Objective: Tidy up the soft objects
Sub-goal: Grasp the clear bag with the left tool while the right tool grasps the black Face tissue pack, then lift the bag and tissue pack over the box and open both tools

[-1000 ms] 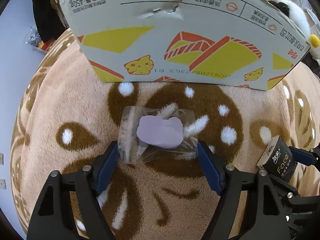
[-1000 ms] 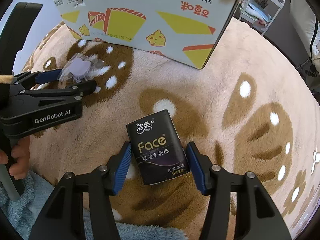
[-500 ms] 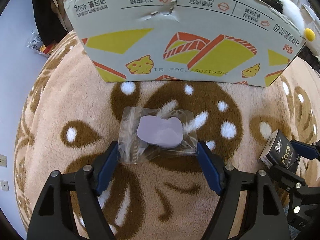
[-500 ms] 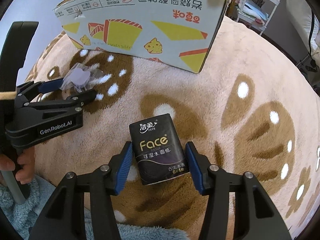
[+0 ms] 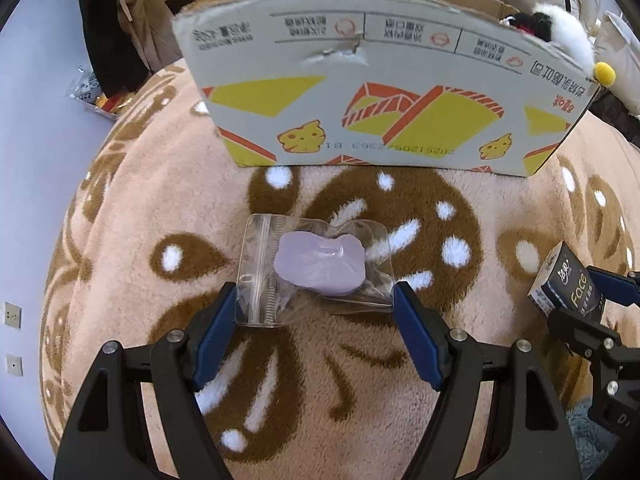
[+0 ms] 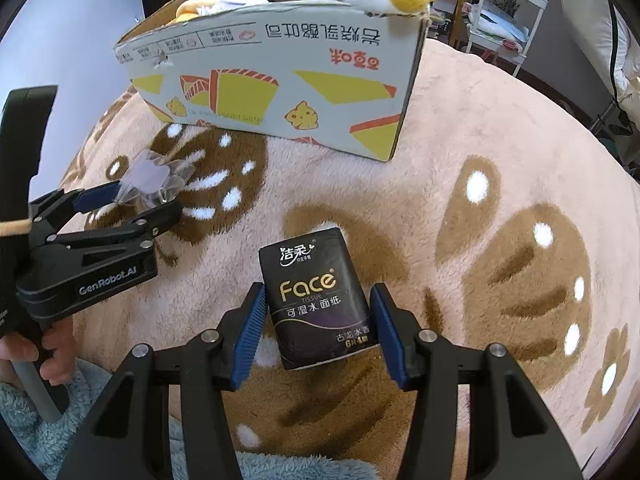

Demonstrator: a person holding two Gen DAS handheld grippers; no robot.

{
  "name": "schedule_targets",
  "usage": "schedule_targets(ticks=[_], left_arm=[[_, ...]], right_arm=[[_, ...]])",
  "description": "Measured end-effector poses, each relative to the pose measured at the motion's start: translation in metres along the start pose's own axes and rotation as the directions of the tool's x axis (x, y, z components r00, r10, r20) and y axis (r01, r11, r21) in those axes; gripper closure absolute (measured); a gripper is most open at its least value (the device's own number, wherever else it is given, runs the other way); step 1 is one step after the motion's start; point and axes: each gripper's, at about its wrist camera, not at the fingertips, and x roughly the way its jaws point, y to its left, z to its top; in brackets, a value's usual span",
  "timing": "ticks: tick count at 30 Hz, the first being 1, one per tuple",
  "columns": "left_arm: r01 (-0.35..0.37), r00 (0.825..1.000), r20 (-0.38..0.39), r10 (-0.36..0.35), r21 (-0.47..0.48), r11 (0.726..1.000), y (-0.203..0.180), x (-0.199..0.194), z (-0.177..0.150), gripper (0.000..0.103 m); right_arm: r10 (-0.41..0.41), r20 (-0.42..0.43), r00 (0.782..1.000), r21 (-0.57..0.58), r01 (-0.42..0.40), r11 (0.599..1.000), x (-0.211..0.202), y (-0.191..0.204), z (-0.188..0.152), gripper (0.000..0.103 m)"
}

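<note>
Plush tan blanket (image 5: 120,208) with brown motifs underfoot; cardboard box (image 5: 380,92) beyond, plush toys already inside; my left gripper (image 5: 314,312) clamps a clear zip bag (image 5: 312,268) holding a soft lilac piece, my right gripper (image 6: 318,330) pinches a black tissue pack (image 6: 316,300); both lifted clear, presumably box-bound.

A clear zip bag (image 5: 316,270) with a lilac soft piece; a black tissue pack (image 6: 318,298), upright.
</note>
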Motion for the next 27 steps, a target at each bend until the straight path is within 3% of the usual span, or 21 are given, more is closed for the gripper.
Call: schedule_targets(ticks=[6,15,23,27], left_arm=[[-0.015,0.999,0.039,0.015,0.011,1.000,-0.003,-0.020,-0.005,0.027],[-0.043,0.987,0.156,0.038,0.029,0.999,-0.013,-0.067,-0.011,0.027],[-0.071,0.959,0.275,0.063,0.018,0.997,-0.009,-0.114,-0.016,0.027],[-0.089,0.937,0.342,0.078,0.017,0.996,-0.004,-0.135,-0.019,0.027]], right_arm=[[0.020,0.034,0.999,0.003,-0.020,1.000,-0.007,0.000,0.000,0.047],[0.018,0.109,0.994,0.018,-0.020,1.000,-0.026,-0.002,-0.005,0.047],[0.031,0.232,0.972,0.023,-0.037,0.999,-0.058,-0.001,-0.007,0.047],[0.006,0.331,0.944,0.049,-0.024,0.999,-0.083,-0.004,-0.010,0.048]])
